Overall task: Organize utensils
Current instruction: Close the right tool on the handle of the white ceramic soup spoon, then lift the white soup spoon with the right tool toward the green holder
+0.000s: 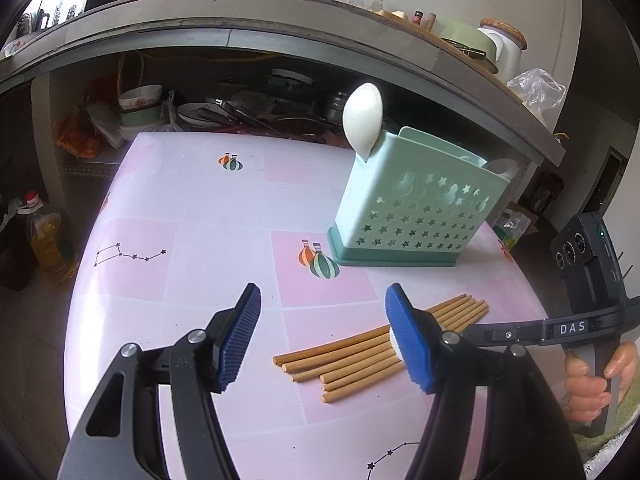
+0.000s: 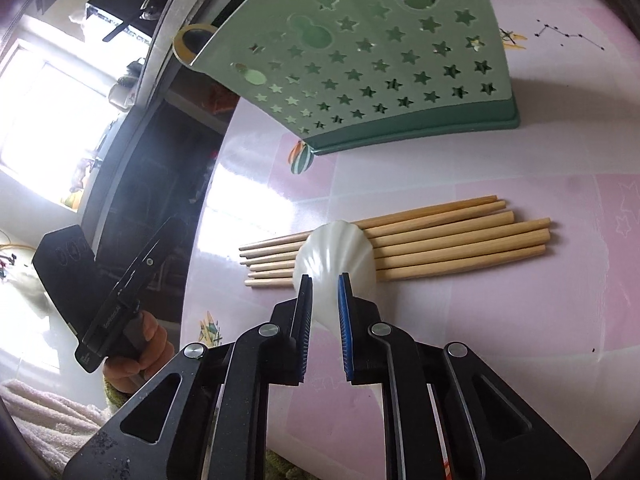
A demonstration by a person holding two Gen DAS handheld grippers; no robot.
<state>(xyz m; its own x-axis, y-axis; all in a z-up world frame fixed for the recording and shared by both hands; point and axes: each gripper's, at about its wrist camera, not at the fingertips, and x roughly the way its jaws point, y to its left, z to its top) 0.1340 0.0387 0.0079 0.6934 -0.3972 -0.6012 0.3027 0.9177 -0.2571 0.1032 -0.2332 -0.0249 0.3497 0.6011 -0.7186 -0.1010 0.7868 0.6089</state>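
A mint-green utensil holder (image 1: 416,208) with star cut-outs stands on the pink table (image 1: 192,216); a white spoon (image 1: 362,118) sticks out of its left end. It also shows in the right wrist view (image 2: 360,60). Several wooden chopsticks (image 1: 360,356) lie in a bundle in front of it, also in the right wrist view (image 2: 460,240). My left gripper (image 1: 324,336) is open and empty above the table, left of the chopsticks. My right gripper (image 2: 324,312) is shut on a second white spoon (image 2: 336,256), its bowl over the chopsticks.
A dark shelf edge (image 1: 280,40) with pots and bottles overhangs the far side of the table. Bowls and plates (image 1: 144,108) sit below it. An oil bottle (image 1: 44,236) stands on the floor at left. A towel (image 2: 52,412) lies by the table's near edge.
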